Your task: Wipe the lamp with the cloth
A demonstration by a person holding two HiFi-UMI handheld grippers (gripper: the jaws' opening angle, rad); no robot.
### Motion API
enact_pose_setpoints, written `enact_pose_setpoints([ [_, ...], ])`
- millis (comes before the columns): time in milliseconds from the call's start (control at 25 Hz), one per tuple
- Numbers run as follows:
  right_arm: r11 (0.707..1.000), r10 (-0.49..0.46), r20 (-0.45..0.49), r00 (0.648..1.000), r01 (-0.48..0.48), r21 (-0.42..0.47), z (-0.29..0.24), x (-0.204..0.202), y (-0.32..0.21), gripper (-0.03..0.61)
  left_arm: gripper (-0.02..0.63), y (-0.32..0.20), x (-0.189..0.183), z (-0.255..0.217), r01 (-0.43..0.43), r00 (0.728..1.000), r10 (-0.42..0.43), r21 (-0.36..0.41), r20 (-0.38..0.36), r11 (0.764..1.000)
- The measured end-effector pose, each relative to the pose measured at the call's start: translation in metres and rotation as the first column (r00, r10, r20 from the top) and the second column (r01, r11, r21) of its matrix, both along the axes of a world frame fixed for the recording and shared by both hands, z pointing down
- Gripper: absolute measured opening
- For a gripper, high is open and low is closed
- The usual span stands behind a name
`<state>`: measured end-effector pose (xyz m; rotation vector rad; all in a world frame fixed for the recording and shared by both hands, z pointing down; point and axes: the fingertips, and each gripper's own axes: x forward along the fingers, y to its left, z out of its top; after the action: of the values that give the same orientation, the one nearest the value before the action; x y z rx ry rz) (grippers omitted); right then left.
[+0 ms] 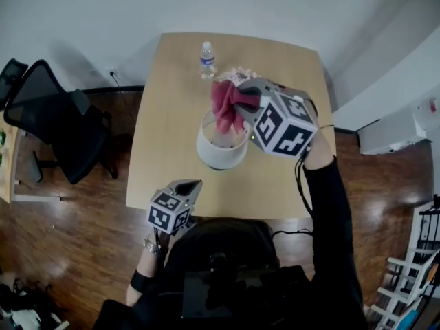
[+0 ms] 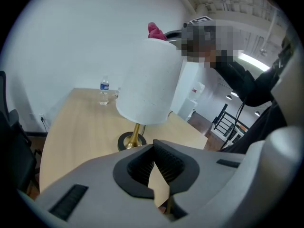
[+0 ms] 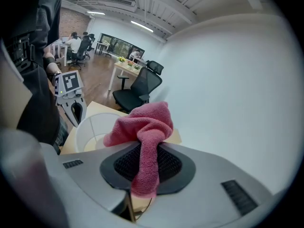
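left tool (image 1: 192, 184), pressed together and empty, sits at the near table (image 1: 159, 143) edge. mid-table stands the lamp (image 1: 220, 154); the right tool (image 1: 242, 103), clamped on the pink cloth (image 1: 224, 110), hangs over its shade. drag the cloth lightly, lest the lamp tip.

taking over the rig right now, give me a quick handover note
Right tongs: shut on the pink cloth, held over the open top of the lamp.
Left tongs: shut, empty, by the table's near edge, clear of the lamp.
Done: cloth gripped and at the shade.
Left: the wiping; how much is already wiped doesn't show.
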<state>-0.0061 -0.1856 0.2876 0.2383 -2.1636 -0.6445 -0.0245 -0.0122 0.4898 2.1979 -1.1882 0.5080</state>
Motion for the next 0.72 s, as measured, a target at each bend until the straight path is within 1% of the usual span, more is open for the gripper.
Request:
enact_pose_setpoints([
  [120, 0.999, -0.036, 0.007, 0.999, 0.036, 0.011, -0.002, -0.027, -0.003, 0.069, 0.002, 0.003, -0.014, 0.002, 0.040, 0.999, -0.040, -0.015, 0.001, 0.999],
  [200, 0.996, -0.082, 0.005, 0.997, 0.082, 0.022, -0.007, -0.046, 0.003, 0.069, 0.002, 0.004, -0.021, 0.002, 0.064, 0.998, -0.064, -0.014, -0.001, 0.998],
  [280, 0.991, -0.129, 0.005, 0.992, 0.129, 0.023, -0.011, -0.061, 0.013, 0.069, 0.002, 0.006, -0.028, 0.001, 0.084, 0.996, -0.084, -0.012, -0.001, 0.996],
  [400, 0.979, -0.203, 0.001, 0.979, 0.203, 0.001, -0.013, -0.078, 0.036, 0.069, 0.002, 0.008, -0.035, 0.000, 0.103, 0.995, -0.103, -0.011, -0.002, 0.995],
  [560, 0.959, -0.284, -0.033, 0.958, 0.282, -0.038, -0.007, -0.088, 0.067, 0.069, 0.002, 0.008, -0.039, -0.001, 0.095, 0.995, -0.095, -0.003, -0.008, 0.995],
  [720, 0.945, -0.325, -0.055, 0.944, 0.321, -0.069, -0.004, -0.079, 0.094, 0.069, 0.002, 0.006, -0.038, -0.001, 0.056, 0.998, -0.056, 0.008, -0.013, 0.998],
])
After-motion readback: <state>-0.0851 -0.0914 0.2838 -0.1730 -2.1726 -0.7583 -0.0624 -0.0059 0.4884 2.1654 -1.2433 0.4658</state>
